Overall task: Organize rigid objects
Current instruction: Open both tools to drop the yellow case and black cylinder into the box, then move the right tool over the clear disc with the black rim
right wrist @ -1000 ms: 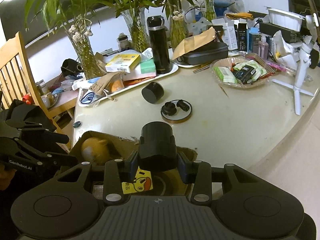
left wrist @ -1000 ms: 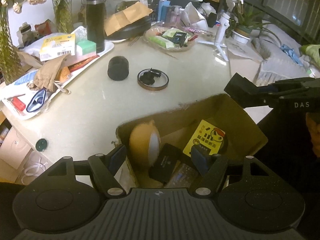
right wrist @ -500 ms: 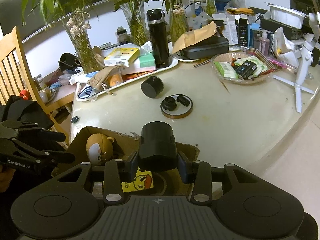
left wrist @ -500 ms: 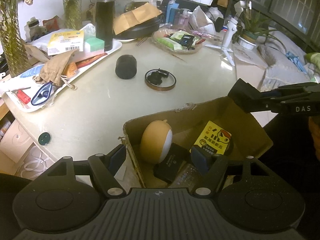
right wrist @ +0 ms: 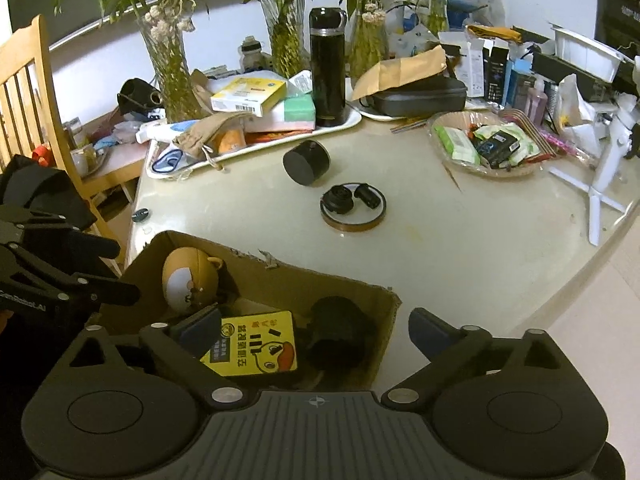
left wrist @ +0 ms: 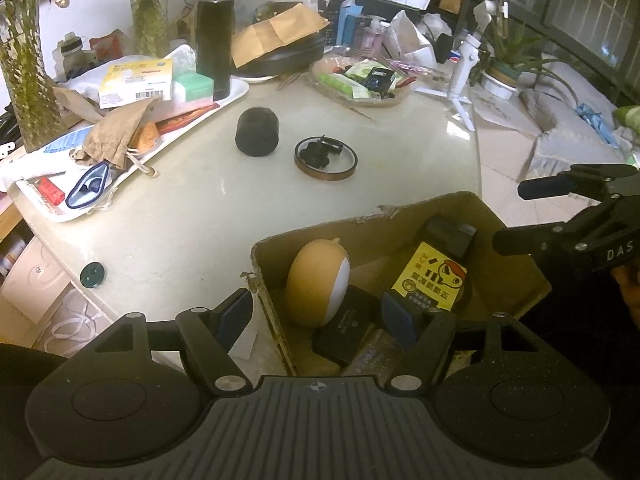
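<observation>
From the left wrist view, the left gripper (left wrist: 316, 314) hangs with its fingers spread wide and nothing between them, straddling the near-left wall of the open brown cardboard box (left wrist: 372, 216). Inside lie a round tan and white plush toy (left wrist: 318, 282), a flat black rectangular pack (left wrist: 346, 334), a yellow card printed with a duck (left wrist: 434, 278), and a black cylindrical object (left wrist: 450, 234) tipped against the far wall. On the pale table (left wrist: 180, 216) a short black cylinder (left wrist: 257, 131) and a brown tape ring (left wrist: 326, 158) holding small black parts wait, well apart from the box.

From the right wrist view, the right gripper (right wrist: 316, 330) is likewise spread and empty, above the box's right end, where the black cylindrical object (right wrist: 338, 330) rests just beside the duck card (right wrist: 256, 344). The release looks done; lifting straight up should clear the wall cleanly before reaching for the short cylinder (right wrist: 306, 162).
</observation>
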`<state>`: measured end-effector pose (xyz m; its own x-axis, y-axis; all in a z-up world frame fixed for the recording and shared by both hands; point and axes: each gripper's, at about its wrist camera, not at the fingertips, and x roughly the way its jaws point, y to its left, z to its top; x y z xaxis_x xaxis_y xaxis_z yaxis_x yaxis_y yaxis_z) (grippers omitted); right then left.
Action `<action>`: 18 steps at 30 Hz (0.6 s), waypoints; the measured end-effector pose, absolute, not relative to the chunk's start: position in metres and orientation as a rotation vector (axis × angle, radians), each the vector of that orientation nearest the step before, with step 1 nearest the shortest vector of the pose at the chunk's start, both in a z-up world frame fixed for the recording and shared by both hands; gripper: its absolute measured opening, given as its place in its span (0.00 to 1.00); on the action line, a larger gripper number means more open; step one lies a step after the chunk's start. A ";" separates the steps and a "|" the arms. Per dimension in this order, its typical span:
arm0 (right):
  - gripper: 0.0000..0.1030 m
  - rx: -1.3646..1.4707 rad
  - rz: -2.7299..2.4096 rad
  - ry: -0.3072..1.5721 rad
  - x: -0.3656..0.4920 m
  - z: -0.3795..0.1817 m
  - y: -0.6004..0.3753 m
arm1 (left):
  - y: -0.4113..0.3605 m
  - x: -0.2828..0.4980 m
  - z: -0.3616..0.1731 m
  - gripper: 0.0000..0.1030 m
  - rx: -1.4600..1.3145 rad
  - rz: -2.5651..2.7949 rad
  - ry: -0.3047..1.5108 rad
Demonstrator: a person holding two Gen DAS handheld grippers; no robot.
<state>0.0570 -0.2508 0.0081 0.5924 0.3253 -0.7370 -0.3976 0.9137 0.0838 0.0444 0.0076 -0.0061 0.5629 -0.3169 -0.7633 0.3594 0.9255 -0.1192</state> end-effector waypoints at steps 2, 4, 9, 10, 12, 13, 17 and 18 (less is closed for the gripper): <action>1.00 -0.094 0.410 0.848 0.058 0.006 -0.251 | 0.008 0.044 -0.006 0.69 0.052 -0.399 0.886; 1.00 -0.095 0.401 0.862 0.059 0.005 -0.251 | 0.007 0.044 -0.006 0.69 0.055 -0.395 0.888; 1.00 -0.105 0.396 0.888 0.061 0.001 -0.249 | 0.007 0.045 -0.005 0.69 0.059 -0.386 0.895; 1.00 -0.109 0.397 0.893 0.061 0.000 -0.248 | 0.007 0.045 -0.005 0.69 0.060 -0.385 0.896; 1.00 -0.120 0.395 0.900 0.061 -0.002 -0.247 | 0.007 0.045 -0.005 0.69 0.061 -0.382 0.896; 1.00 -0.125 0.393 0.902 0.061 -0.003 -0.246 | 0.007 0.045 -0.005 0.69 0.062 -0.381 0.896; 1.00 -0.129 0.390 0.904 0.061 -0.004 -0.245 | 0.007 0.045 -0.005 0.69 0.067 -0.376 0.897; 1.00 -0.127 0.390 0.905 0.062 -0.003 -0.245 | 0.006 0.045 -0.005 0.69 0.067 -0.376 0.897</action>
<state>0.0616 -0.2451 -0.0034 0.5533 0.2763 -0.7859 -0.3818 0.9226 0.0556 0.0446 0.0065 -0.0047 0.5632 -0.2919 -0.7730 0.3471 0.9326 -0.0992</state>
